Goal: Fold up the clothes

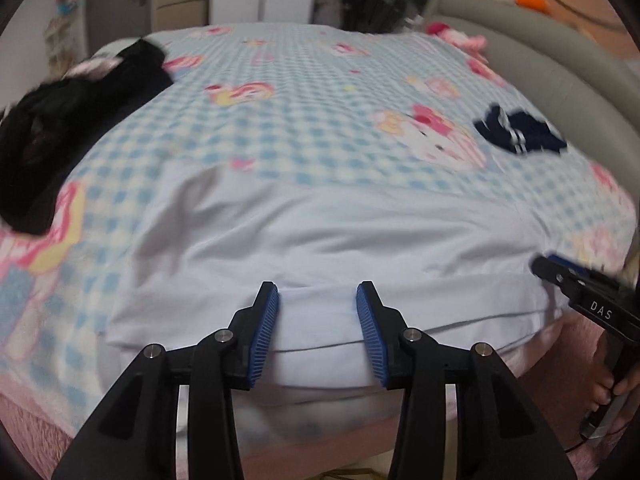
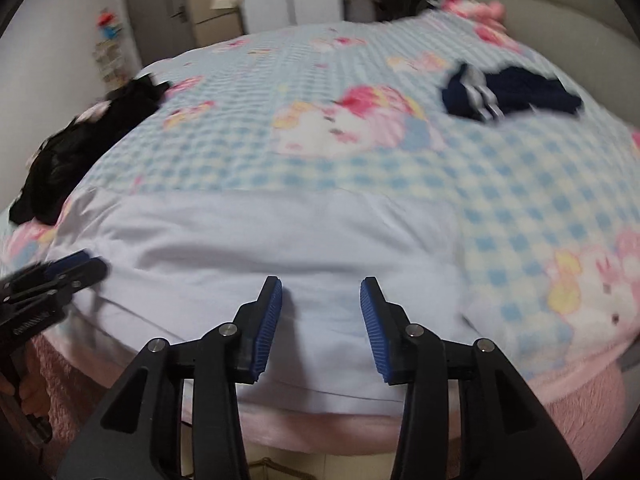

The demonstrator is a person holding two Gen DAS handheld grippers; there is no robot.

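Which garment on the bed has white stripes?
The small navy garment near the grey headboard. The black pile and the pale garment under the tongs show no stripes.

White letters "DAS" read clearly on the black body of the right gripper [image 1: 560,276], seen from the left wrist view at the right edge. In the right wrist view the left gripper [image 2: 86,266] carries a white lettering strip on its black body too, but it is blurred and unreadable. The blanket [image 2: 520,200] shows cartoon cat prints, no legible words. Nothing else readable in either view.
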